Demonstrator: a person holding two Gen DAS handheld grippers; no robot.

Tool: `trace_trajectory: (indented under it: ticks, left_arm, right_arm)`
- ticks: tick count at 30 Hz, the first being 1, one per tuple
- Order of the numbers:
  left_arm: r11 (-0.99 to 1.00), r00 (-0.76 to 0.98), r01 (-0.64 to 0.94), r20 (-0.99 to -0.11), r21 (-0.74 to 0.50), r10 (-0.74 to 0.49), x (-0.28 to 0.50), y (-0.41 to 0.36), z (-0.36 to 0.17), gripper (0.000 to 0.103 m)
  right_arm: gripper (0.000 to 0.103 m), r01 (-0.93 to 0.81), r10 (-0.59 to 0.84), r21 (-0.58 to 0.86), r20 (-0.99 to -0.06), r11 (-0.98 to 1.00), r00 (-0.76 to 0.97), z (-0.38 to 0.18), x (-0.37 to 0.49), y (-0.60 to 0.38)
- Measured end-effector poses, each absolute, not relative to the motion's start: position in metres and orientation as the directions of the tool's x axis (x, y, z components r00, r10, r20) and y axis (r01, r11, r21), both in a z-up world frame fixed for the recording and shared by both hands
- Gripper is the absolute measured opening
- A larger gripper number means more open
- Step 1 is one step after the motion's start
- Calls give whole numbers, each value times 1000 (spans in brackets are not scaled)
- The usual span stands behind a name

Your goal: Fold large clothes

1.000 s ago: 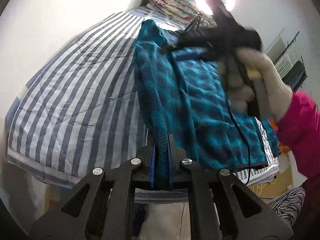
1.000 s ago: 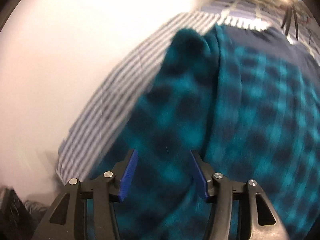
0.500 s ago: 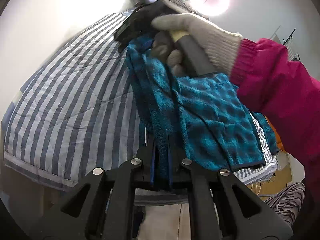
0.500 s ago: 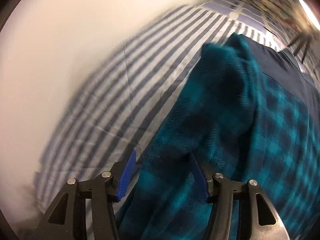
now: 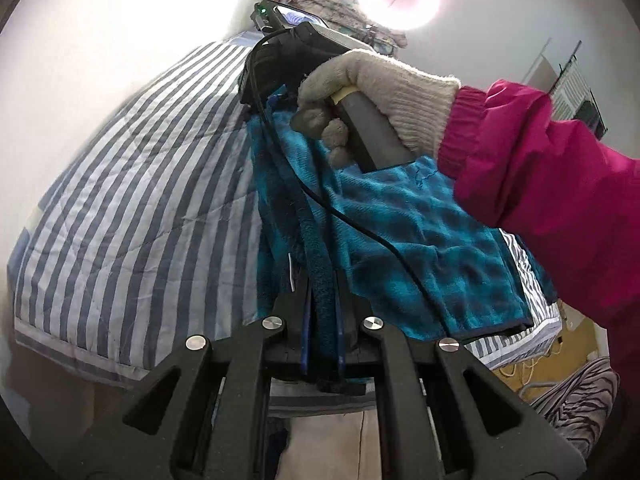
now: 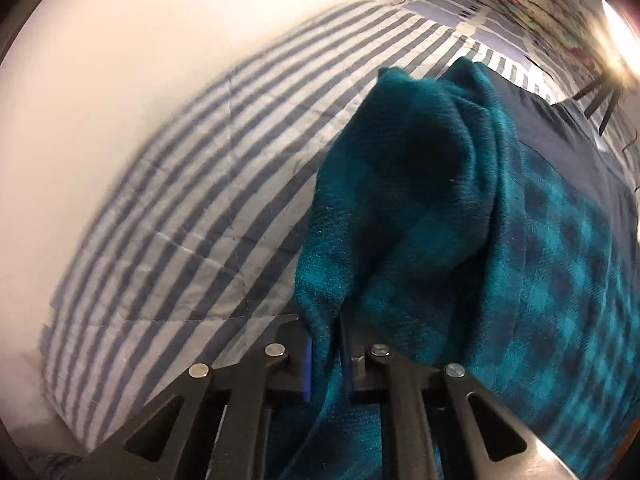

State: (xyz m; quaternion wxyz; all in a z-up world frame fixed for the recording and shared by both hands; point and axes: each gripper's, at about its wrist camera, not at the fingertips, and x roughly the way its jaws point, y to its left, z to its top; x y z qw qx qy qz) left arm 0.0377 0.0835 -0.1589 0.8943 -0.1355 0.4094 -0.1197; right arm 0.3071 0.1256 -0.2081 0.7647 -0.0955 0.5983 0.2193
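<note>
We see the left gripper [image 5: 322,328] pinching the teal garment [image 5: 420,240]; the right gripper [image 6: 326,356] fingers are closing on its fold, over the bed [image 6: 180,208].

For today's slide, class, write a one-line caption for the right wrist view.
Right gripper closing on a fold of the teal plaid fleece garment lying on the striped quilt.
</note>
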Motion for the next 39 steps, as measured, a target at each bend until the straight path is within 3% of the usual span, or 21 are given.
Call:
trace_trajectory:
  ticks: [11, 22, 28, 39]
  left_arm:
    - [953, 656, 219, -691, -209, -302, 33, 31, -144, 7]
    - [936, 604, 339, -740, -98, -296, 37, -37, -156, 7]
    - [928, 562, 365, -776, -79, -287, 43, -60, -174, 7]
    - [918, 511, 386, -807, -92, -296, 45, -67, -196, 7]
  right_arm:
    - [6, -318, 587, 504, -763, 803, 272, -163, 305, 5]
    - [6, -126, 684, 704, -605, 699, 408, -194, 269, -132]
    - [6, 28, 654, 724, -639, 690, 406, -241, 258, -164]
    - [6, -51, 543, 571, -745, 819, 387, -226, 269, -138]
